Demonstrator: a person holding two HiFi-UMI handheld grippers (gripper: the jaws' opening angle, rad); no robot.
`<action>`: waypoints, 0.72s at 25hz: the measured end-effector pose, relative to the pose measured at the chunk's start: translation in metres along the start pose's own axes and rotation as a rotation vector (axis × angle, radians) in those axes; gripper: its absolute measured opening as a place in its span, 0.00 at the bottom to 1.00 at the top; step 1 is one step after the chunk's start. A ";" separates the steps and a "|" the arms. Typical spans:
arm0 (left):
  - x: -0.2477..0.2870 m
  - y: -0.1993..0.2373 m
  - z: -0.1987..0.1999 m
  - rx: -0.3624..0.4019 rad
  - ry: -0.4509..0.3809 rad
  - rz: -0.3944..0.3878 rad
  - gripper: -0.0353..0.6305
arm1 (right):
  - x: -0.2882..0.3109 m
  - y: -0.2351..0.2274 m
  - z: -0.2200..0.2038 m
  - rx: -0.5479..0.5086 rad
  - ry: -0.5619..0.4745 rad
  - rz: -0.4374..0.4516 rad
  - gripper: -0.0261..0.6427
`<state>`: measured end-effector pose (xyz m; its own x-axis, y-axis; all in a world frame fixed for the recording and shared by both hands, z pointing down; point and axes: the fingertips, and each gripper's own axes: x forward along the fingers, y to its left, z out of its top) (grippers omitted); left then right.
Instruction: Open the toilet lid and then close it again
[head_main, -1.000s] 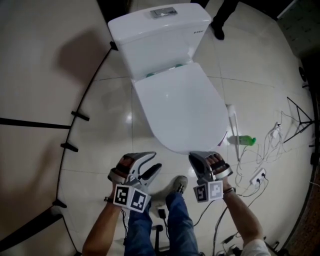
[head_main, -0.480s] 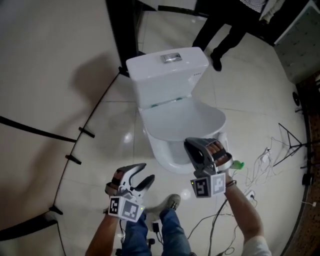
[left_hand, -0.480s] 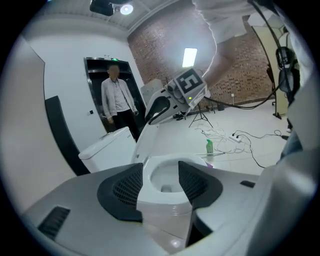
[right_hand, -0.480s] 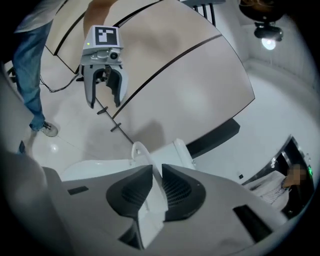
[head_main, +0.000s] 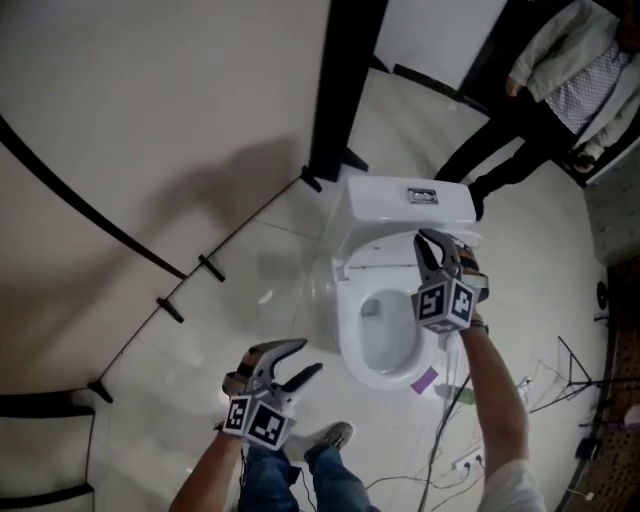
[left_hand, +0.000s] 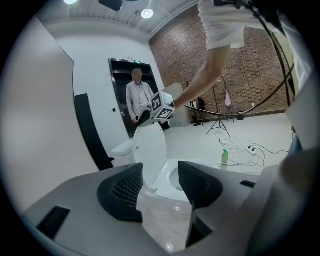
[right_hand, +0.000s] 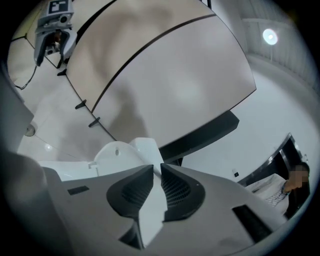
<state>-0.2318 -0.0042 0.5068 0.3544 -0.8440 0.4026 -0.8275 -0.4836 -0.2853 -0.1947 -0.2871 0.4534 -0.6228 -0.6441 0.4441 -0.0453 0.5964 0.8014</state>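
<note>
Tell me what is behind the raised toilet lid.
The white cistern stands right behind the lid, its flush plate showing on top. The lid, pinched at its edge by the right tongs, covers the cistern's front face, so that cannot be seen.

A white toilet (head_main: 400, 205) with a white toilet lid (left_hand: 149, 150) stands on a glossy cream tiled floor (head_main: 250, 300). The curved wall (head_main: 120, 100) is beige, crossed by a thin black line (head_main: 90, 215). The left gripper (head_main: 308, 356) and right gripper (head_main: 432, 240) are grey, with dark mesh-patterned fingers (left_hand: 122, 190). Each carries a marker cube (head_main: 443, 303) of black-and-white squares. The person's jeans (head_main: 290, 480) are blue. A brick wall (left_hand: 200, 55) is red-brown, and a bottle (left_hand: 224, 157) is green.
</note>
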 end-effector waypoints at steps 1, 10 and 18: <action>-0.004 0.004 0.000 -0.008 0.002 0.011 0.38 | 0.012 -0.007 0.002 0.008 0.015 0.002 0.11; -0.032 0.025 0.001 -0.059 -0.005 0.056 0.38 | 0.061 -0.036 0.007 0.054 0.097 0.001 0.05; -0.047 0.040 0.024 -0.199 -0.078 0.081 0.38 | 0.034 -0.061 0.009 0.319 0.069 -0.048 0.05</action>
<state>-0.2710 0.0103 0.4557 0.3097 -0.8974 0.3143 -0.9215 -0.3648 -0.1334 -0.2196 -0.3412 0.4155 -0.5603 -0.6994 0.4437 -0.3222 0.6775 0.6612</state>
